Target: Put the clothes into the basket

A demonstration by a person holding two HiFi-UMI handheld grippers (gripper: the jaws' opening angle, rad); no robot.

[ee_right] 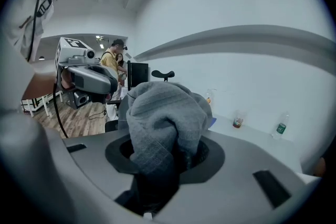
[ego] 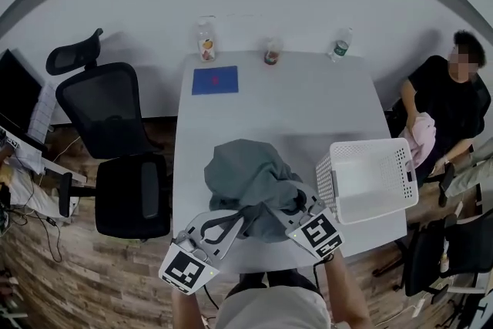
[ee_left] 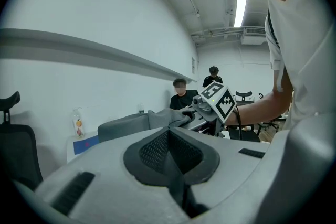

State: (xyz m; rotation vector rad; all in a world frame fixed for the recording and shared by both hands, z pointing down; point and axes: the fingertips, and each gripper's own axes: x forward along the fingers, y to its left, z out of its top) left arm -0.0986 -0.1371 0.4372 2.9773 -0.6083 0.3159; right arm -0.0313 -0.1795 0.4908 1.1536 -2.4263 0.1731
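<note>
While the bench carries the basket at its right edge, the grey garment sits bunched just left of it | handling: likely soft, light, floppy; take thick folds | right hand-held gripper: clamped on a fat bunch | left hand-held gripper: closed, seemingly on a thin fold

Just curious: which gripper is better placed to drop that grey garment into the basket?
Probably right. The right gripper is clamped on the grey garment and sits beside the white basket; the left gripper is farther off.
</note>
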